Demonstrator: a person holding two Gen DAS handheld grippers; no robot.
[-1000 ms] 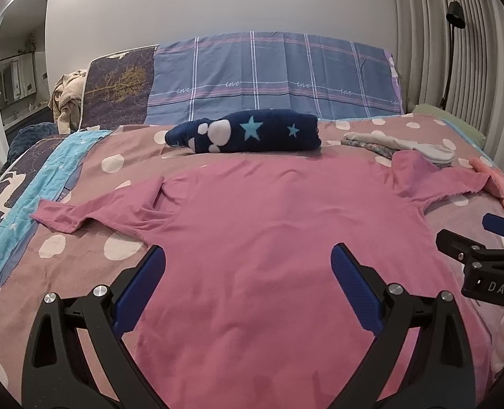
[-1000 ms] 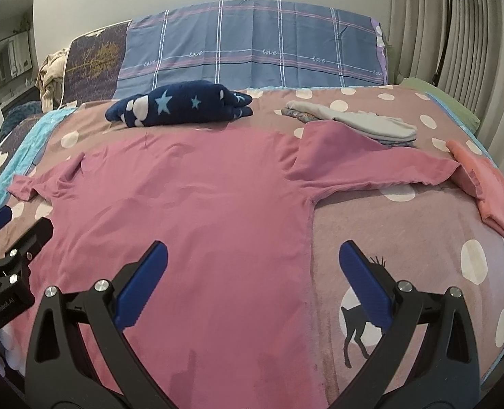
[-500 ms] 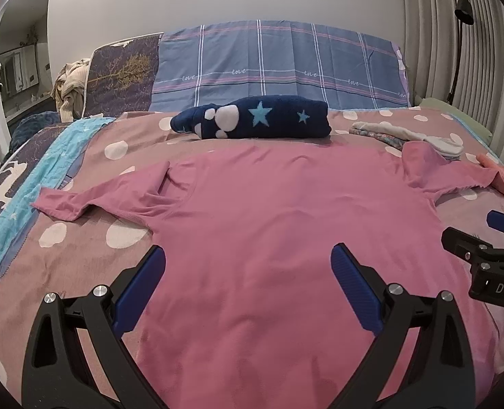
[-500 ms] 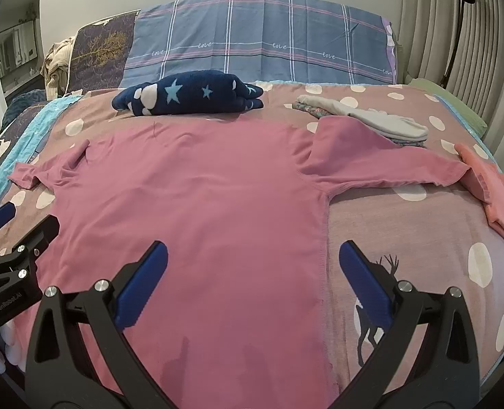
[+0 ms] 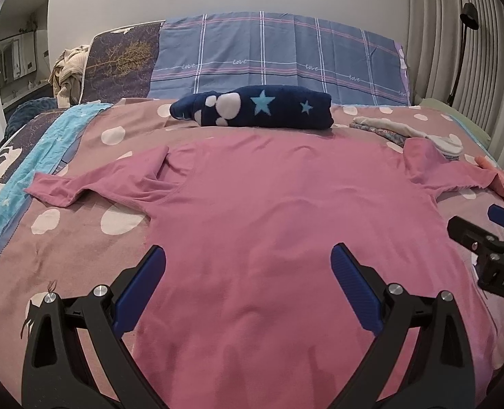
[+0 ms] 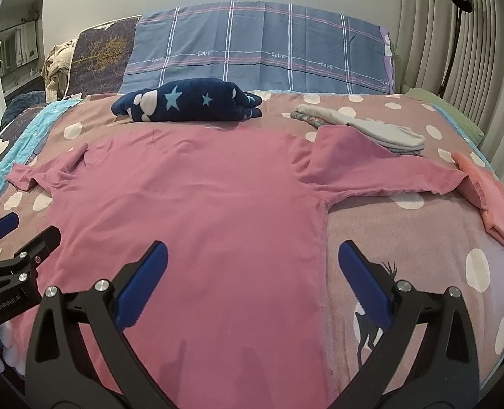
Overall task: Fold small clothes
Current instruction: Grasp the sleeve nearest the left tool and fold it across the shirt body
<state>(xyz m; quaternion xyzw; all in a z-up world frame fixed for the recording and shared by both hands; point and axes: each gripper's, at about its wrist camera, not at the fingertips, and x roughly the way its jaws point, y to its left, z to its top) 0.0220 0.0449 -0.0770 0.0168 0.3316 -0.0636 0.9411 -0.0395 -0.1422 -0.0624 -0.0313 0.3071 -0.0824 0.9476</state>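
Observation:
A pink long-sleeved shirt (image 5: pixel 269 211) lies spread flat on the bed, sleeves out to both sides; it also shows in the right wrist view (image 6: pixel 197 211). My left gripper (image 5: pixel 248 279) is open and empty above the shirt's lower left part. My right gripper (image 6: pixel 252 272) is open and empty above the shirt's right side seam. Each gripper shows at the edge of the other's view: the right one (image 5: pixel 490 238), the left one (image 6: pixel 10 248).
A folded navy star blanket (image 5: pixel 258 110) lies beyond the shirt's collar. Folded pale clothes (image 6: pixel 364 127) and a folded salmon garment (image 6: pixel 484 191) lie at the right. Plaid pillows (image 5: pixel 276 58) stand at the headboard. The bedspread (image 6: pixel 405 231) is mauve with white dots.
Both grippers have moved slightly back and lower over the shirt, jaws still open. The shirt has not moved.

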